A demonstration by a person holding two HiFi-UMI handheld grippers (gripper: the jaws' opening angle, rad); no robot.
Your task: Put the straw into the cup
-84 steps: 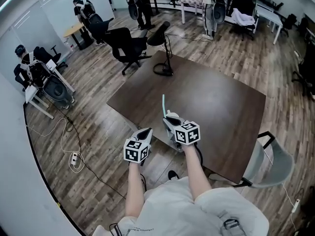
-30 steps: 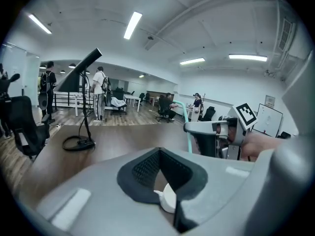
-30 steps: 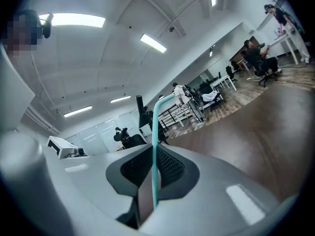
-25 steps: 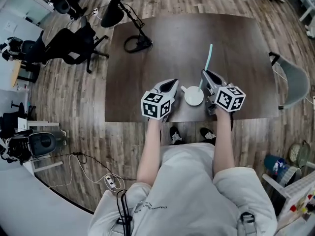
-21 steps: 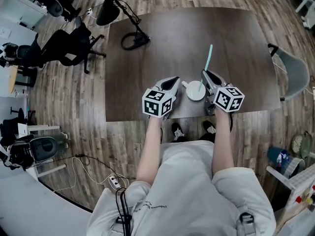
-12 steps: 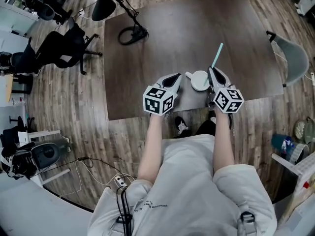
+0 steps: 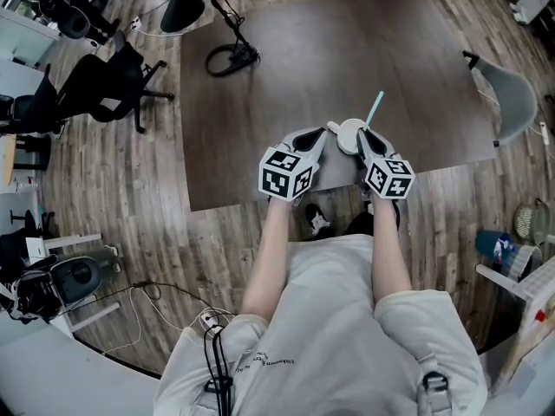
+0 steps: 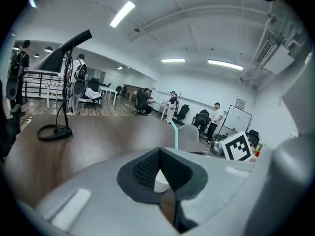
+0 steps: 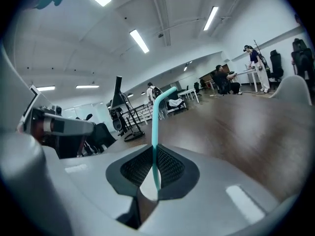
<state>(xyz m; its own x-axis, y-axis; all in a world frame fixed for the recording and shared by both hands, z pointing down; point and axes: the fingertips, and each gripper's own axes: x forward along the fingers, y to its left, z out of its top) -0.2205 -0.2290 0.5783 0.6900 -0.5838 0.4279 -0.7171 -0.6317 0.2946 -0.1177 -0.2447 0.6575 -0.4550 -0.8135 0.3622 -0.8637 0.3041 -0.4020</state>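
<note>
A white cup (image 7: 349,134) with a small handle stands near the front edge of the dark brown table (image 7: 303,50). My left gripper (image 7: 320,134) is at the cup's left, where the handle points. Its jaws are shut with a white piece, apparently the handle (image 8: 160,180), between them. My right gripper (image 7: 363,135) is against the cup's right side and is shut on a teal straw (image 7: 374,109). The straw rises up and away over the cup's far right rim. In the right gripper view the straw (image 9: 156,132) stands straight between the pads, with its bent top leaning right.
A black stand with a round base and cable (image 7: 227,55) sits at the table's far left. A grey chair (image 7: 507,102) stands at the table's right side, and a black office chair (image 7: 104,81) is on the floor to the left. People stand far off in the room.
Both grippers and the cup have come closer together. The right gripper has carried the straw left until it is against the cup's right rim. The left gripper has stayed at the handle.
</note>
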